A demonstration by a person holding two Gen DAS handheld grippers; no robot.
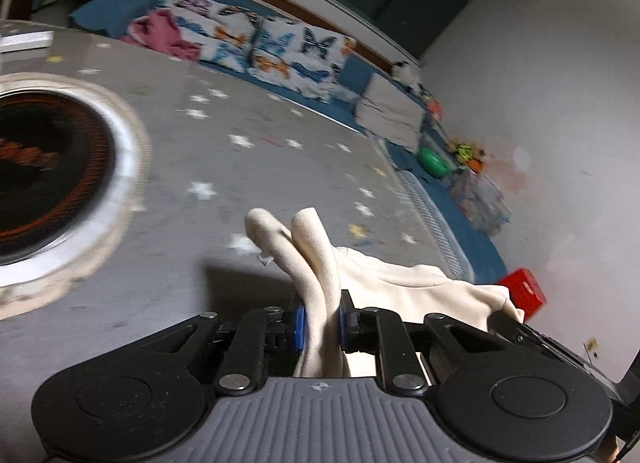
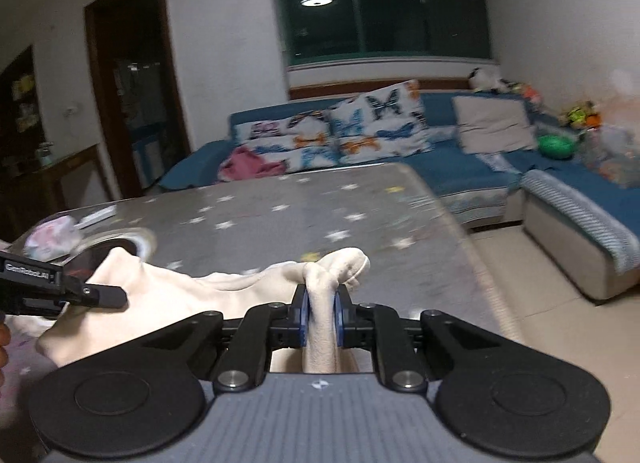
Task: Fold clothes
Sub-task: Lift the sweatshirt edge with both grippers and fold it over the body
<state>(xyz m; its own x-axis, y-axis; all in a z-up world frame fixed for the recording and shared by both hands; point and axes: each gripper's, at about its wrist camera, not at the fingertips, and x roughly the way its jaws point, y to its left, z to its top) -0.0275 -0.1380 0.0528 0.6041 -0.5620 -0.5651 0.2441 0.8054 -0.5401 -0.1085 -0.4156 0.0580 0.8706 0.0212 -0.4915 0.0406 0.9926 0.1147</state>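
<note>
A cream garment [image 1: 400,283] hangs lifted over a grey star-patterned table [image 1: 240,111]. My left gripper [image 1: 322,317] is shut on a bunched fold of it, and loops of cloth stick up past the blue pads. In the right wrist view my right gripper [image 2: 320,315] is shut on another bunched fold of the cream garment [image 2: 180,295], which stretches left toward the left gripper's fingers [image 2: 92,295]. Part of the right gripper's body [image 1: 516,327] shows at the cloth's far end in the left wrist view.
A round black hotplate with a metal ring [image 1: 48,175] is set into the table. A crumpled pale cloth [image 2: 52,239] and a flat white item [image 1: 24,41] lie at the table's far side. Behind stands a blue sofa [image 2: 460,167] with butterfly cushions, and a red box [image 1: 524,289] sits by the wall.
</note>
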